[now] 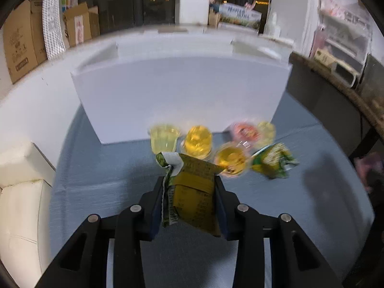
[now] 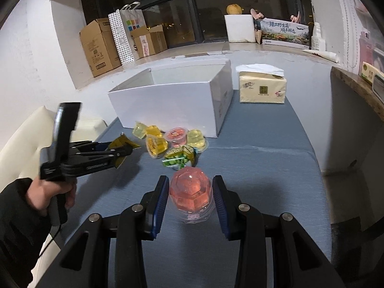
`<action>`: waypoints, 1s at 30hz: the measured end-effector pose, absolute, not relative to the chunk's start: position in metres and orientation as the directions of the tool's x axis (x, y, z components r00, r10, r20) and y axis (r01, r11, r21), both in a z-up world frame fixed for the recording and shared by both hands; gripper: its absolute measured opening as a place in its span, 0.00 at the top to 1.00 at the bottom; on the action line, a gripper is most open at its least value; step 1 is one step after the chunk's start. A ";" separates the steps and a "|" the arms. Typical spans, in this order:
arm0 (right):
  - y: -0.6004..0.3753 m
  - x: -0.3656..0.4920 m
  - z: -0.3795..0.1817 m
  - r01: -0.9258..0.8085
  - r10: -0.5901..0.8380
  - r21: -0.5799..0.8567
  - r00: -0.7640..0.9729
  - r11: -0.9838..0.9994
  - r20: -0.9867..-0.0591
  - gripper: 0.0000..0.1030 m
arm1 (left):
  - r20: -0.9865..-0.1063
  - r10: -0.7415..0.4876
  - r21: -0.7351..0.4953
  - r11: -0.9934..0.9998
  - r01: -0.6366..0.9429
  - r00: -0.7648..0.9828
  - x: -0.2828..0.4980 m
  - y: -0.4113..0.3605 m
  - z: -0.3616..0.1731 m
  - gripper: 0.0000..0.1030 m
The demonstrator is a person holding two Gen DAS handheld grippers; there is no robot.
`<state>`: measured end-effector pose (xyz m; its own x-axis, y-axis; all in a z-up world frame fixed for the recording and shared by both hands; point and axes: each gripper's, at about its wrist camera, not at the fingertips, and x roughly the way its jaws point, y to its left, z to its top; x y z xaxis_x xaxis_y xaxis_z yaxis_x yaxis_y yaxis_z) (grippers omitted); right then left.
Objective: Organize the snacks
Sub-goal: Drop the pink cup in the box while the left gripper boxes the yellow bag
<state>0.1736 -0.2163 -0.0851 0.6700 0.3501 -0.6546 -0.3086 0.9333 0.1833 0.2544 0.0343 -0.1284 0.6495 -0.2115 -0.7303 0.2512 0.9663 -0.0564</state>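
At the far left of the right wrist view, a hand [image 2: 51, 192] in a dark sleeve [image 2: 14, 218] grips the handle of the left gripper [image 2: 124, 152]. Its fingers are clamped on an olive-yellow snack packet [image 1: 194, 192], which is pinched between the two pads and held up off the blue-grey mat [image 2: 252, 168]. In the left wrist view the packet fills the gap between the fingers, its crimped green edge standing against the left pad.

Beyond it, a white cardboard box [image 2: 168, 105] stands open on the mat. Just in front of the box's near wall lies a cluster of snacks: a pale yellow jelly cup [image 2: 139, 129], two deeper yellow jelly cups [image 2: 156, 145] beside it, a pink-lidded cup [image 2: 176, 134], and another pale cup [image 2: 195, 139] to the right. A green snack packet [image 2: 180, 159] lies at the near edge of the cluster, touching the cups.

Nearer the camera, the right gripper [image 2: 190, 192] holds a pink jelly cup [image 2: 190, 189] between its blue pads, the cup tipped so its faceted base faces the lens.

To the right of the box sits a yellow pack of tissues [image 2: 262, 88]. Brown cartons [image 2: 100, 45] and a spotted paper bag [image 2: 124, 36] stand along the wall behind.
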 end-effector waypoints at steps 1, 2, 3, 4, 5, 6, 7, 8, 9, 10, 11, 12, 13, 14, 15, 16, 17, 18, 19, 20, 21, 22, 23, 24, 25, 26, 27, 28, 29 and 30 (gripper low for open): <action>-0.213 0.175 -0.083 -0.313 0.352 0.180 0.672 0.932 -0.651 0.60 | -0.722 -0.221 -0.064 0.965 0.255 0.656 0.250 0.034 -0.122 0.60; -0.210 0.177 -0.081 -0.318 0.355 0.179 0.674 0.931 -0.648 0.60 | -0.707 -0.232 -0.070 0.963 0.260 0.668 0.245 0.034 -0.113 0.60; -0.207 0.181 -0.077 -0.326 0.362 0.181 0.676 0.928 -0.642 0.60 | -0.687 -0.237 -0.071 0.962 0.262 0.687 0.240 0.034 -0.100 0.60; -0.204 0.186 -0.073 -0.331 0.368 0.183 0.680 0.926 -0.634 0.60 | -0.673 -0.245 -0.075 0.961 0.266 0.698 0.239 0.036 -0.091 0.60; -0.201 0.190 -0.068 -0.336 0.373 0.183 0.684 0.924 -0.627 0.60 | -0.656 -0.254 -0.080 0.960 0.270 0.710 0.239 0.036 -0.078 0.60; -0.197 0.197 -0.060 -0.345 0.377 0.175 0.695 0.922 -0.613 0.60 | -0.638 -0.251 -0.077 0.961 0.264 0.728 0.239 0.037 -0.064 0.60; -0.193 0.203 -0.055 -0.351 0.378 0.169 0.702 0.921 -0.604 0.60 | -0.624 -0.252 -0.077 0.962 0.262 0.740 0.246 0.043 -0.050 0.60; -0.190 0.211 -0.048 -0.356 0.382 0.167 0.710 0.919 -0.591 0.60 | -0.608 -0.257 -0.085 0.962 0.261 0.751 0.249 0.045 -0.038 0.60; -0.188 0.218 -0.042 -0.360 0.388 0.169 0.716 0.918 -0.580 0.60 | -0.592 -0.260 -0.094 0.962 0.255 0.763 0.255 0.046 -0.027 0.60; -0.185 0.228 -0.037 -0.361 0.390 0.169 0.720 0.917 -0.574 0.60 | -0.582 -0.254 -0.091 0.964 0.248 0.772 0.262 0.047 -0.020 0.60; -0.182 0.239 -0.033 -0.359 0.390 0.172 0.722 0.917 -0.572 0.60 | -0.576 -0.245 -0.087 0.967 0.239 0.780 0.270 0.048 -0.014 0.60; -0.179 0.252 -0.028 -0.360 0.397 0.183 0.719 0.915 -0.571 0.60 | -0.572 -0.243 -0.094 0.968 0.232 0.784 0.281 0.049 -0.007 0.60; -0.177 0.264 -0.024 -0.360 0.402 0.191 0.718 0.913 -0.568 0.60 | -0.569 -0.244 -0.102 0.969 0.227 0.785 0.287 0.054 -0.002 0.60; -0.173 0.275 -0.020 -0.359 0.398 0.185 0.721 0.915 -0.567 0.60 | -0.567 -0.243 -0.108 0.969 0.221 0.787 0.298 0.056 -0.001 0.60; -0.168 0.289 -0.015 -0.356 0.383 0.164 0.728 0.920 -0.568 0.60 | -0.572 -0.240 -0.110 0.970 0.216 0.785 0.309 0.057 0.000 0.60; -0.165 0.297 -0.013 -0.354 0.376 0.154 0.732 0.922 -0.568 0.60 | -0.577 -0.231 -0.107 0.972 0.207 0.783 0.319 0.058 0.001 0.60; -0.162 0.306 -0.011 -0.356 0.372 0.145 0.733 0.923 -0.569 0.60 | -0.585 -0.220 -0.101 0.975 0.199 0.781 0.330 0.058 -0.002 0.60; -0.159 0.316 -0.009 -0.358 0.374 0.146 0.732 0.922 -0.570 0.60 | -0.594 -0.214 -0.100 0.976 0.193 0.776 0.341 0.056 -0.004 0.60; -0.157 0.325 -0.009 -0.358 0.375 0.148 0.730 0.922 -0.572 0.60 | -0.601 -0.211 -0.098 0.977 0.191 0.770 0.354 0.052 -0.009 0.60; -0.155 0.334 -0.009 -0.355 0.371 0.146 0.727 0.923 -0.578 0.60 | -0.608 -0.205 -0.088 0.978 0.191 0.767 0.362 0.052 -0.012 0.59; -0.152 0.343 -0.009 -0.354 0.367 0.142 0.724 0.925 -0.585 0.60 | -0.612 -0.200 -0.082 0.978 0.190 0.765 0.371 0.052 -0.014 0.59; -0.150 0.352 -0.010 -0.358 0.363 0.132 0.721 0.924 -0.590 0.60 | -0.613 -0.197 -0.080 0.979 0.188 0.765 0.377 0.050 -0.016 0.59; -0.148 0.357 -0.012 -0.361 0.360 0.124 0.718 0.924 -0.596 0.60 | -0.619 -0.194 -0.076 0.979 0.188 0.761 0.385 0.049 -0.020 0.59; -0.145 0.364 -0.014 -0.359 0.346 0.105 0.716 0.928 -0.606 0.60 | -0.621 -0.194 -0.075 0.979 0.189 0.759 0.389 0.049 -0.021 0.57; -0.144 0.370 -0.017 -0.349 0.327 0.088 0.717 0.933 -0.615 0.60 | -0.624 -0.188 -0.071 0.980 0.185 0.758 0.394 0.049 -0.023 0.52; -0.144 0.374 -0.020 -0.342 0.316 0.082 0.715 0.936 -0.624 0.60 | -0.632 -0.180 -0.066 0.982 0.179 0.753 0.399 0.049 -0.025 0.45; -0.145 0.378 -0.023 -0.337 0.312 0.085 0.708 0.938 -0.633 0.60 | -0.629 -0.169 -0.061 0.984 0.168 0.759 0.402 0.051 -0.026 0.42; -0.146 0.381 -0.026 -0.332 0.310 0.090 0.706 0.939 -0.636 0.58 | -0.628 -0.170 -0.065 0.984 0.167 0.759 0.403 0.052 -0.028 0.28; -0.148 0.383 -0.029 -0.327 0.307 0.091 0.706 0.941 -0.639 0.44 | -0.634 -0.163 -0.072 0.986 0.152 0.756 0.406 0.054 -0.030 0.10; -0.150 0.383 -0.031 -0.322 0.303 0.090 0.709 0.942 -0.637 0.24 | -0.632 -0.157 -0.074 0.987 0.143 0.758 0.406 0.055 -0.031 0.05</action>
